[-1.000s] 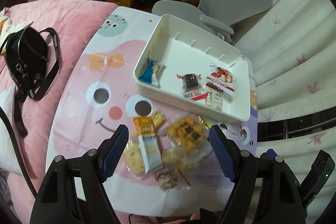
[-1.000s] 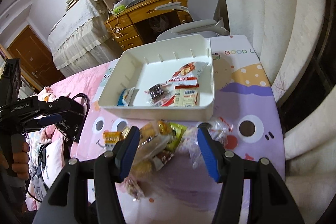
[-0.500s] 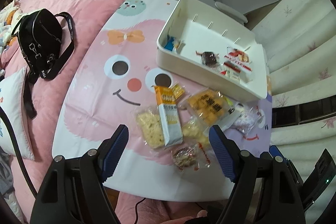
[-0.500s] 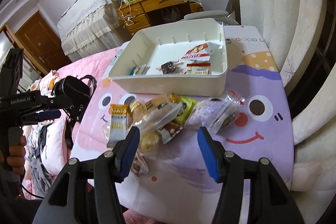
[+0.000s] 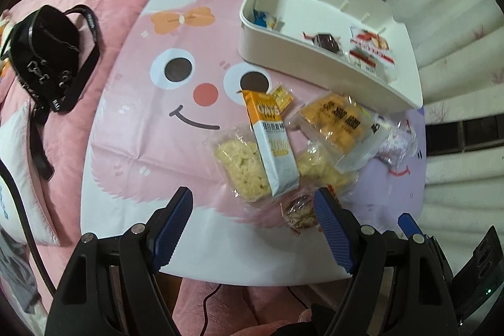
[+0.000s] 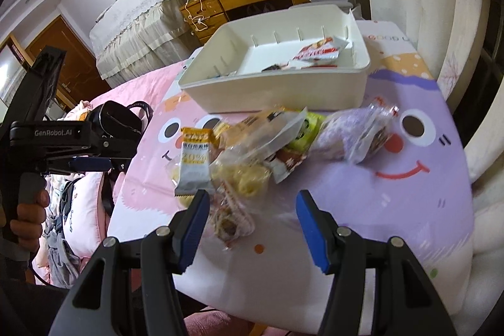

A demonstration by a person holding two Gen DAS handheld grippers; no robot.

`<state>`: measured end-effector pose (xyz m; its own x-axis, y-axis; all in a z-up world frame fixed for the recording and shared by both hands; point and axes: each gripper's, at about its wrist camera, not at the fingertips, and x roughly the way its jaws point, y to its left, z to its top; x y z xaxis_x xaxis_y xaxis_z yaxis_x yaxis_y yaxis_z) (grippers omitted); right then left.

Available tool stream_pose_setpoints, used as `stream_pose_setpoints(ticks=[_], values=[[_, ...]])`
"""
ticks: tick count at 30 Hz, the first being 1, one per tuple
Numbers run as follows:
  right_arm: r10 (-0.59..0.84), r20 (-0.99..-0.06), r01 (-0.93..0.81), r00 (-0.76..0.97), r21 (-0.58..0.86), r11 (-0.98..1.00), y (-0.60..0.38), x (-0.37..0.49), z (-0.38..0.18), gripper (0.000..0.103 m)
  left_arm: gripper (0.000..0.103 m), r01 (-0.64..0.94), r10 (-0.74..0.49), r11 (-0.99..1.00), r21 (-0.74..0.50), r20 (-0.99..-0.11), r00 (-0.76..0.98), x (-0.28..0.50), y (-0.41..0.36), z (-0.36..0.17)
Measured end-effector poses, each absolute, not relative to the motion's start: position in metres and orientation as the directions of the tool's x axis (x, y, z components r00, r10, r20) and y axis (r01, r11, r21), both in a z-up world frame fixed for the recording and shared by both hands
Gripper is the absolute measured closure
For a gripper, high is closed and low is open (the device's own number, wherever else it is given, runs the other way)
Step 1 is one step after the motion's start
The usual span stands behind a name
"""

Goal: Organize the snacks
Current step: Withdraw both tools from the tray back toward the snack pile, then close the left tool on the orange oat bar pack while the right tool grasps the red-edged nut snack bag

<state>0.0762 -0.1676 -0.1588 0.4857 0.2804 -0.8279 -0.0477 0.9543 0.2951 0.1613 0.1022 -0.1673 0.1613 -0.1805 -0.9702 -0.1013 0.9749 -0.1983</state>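
Left wrist view: white bin [image 5: 318,65] at 1 o'clock on the bench [image 5: 141,147] holds four packets, as far as I can count. Loose snack pile [image 5: 302,144] at centre: about nine, overlapping, count uncertain. By my judgement the sorting is roughly a third done. Left gripper [image 5: 252,210] and right gripper [image 6: 250,208]: jaws apart, empty, both just short of the pile.

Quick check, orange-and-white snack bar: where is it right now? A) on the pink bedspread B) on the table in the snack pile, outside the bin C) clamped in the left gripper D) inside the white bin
B: the snack bar lies across a clear bag of pale puffs on the table, in front of the white bin.
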Motion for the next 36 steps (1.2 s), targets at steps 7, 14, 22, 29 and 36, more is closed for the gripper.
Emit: stream_pose_setpoints(ticks=[7, 14, 22, 29, 36], values=[[0.234, -0.842, 0.001, 0.487, 0.268, 0.963, -0.135, 0.066, -0.167, 0.046, 0.025, 0.018, -0.197, 0.980, -0.196, -0.977, 0.083, 0.178, 0.103, -0.188], [0.148, -0.872, 0.092, 0.467, 0.215, 0.972, -0.108, 0.059, -0.179, 0.046, 0.025, 0.130, -0.197, 0.973, -0.190, -0.979, 0.044, 0.199, 0.102, -0.204], [0.102, -0.897, 0.216, 0.430, 0.212, 0.953, -0.095, 0.054, -0.196, 0.046, 0.025, 0.213, -0.185, 0.962, -0.172, -0.982, 0.039, 0.228, 0.092, -0.230], [0.107, -0.921, 0.307, 0.375, 0.232, 0.923, -0.097, 0.061, -0.216, 0.046, 0.025, 0.233, -0.196, 0.954, -0.187, -0.980, 0.016, 0.242, 0.083, -0.254], [0.140, -0.943, 0.352, 0.303, 0.248, 0.903, -0.098, 0.079, -0.239, 0.046, 0.025, 0.201, -0.237, 0.952, -0.233, -0.972, -0.004, 0.253, 0.078, -0.275]])
